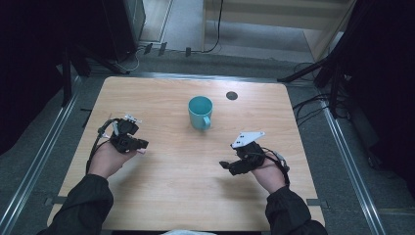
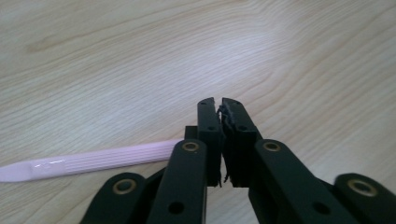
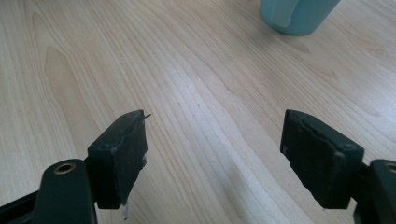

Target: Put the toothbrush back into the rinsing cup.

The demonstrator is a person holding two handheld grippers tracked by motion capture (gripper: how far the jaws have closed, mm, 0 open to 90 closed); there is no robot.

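Wooden table [image 1: 161,196], one, under both tools. Teal mug [image 1: 200,112], one, upright, well ahead of the right gripper [image 3: 215,137], whose jaws stand wide apart with nothing between them. Left gripper [image 2: 220,105], jaws closed together, and a pink ridged stick [image 2: 93,161], one, lying flat with its near end running in behind that gripper's left jaw. Whether it is pinched I cannot tell, so I would check the hold and lift slowly and level, keeping the stick from pivoting out.
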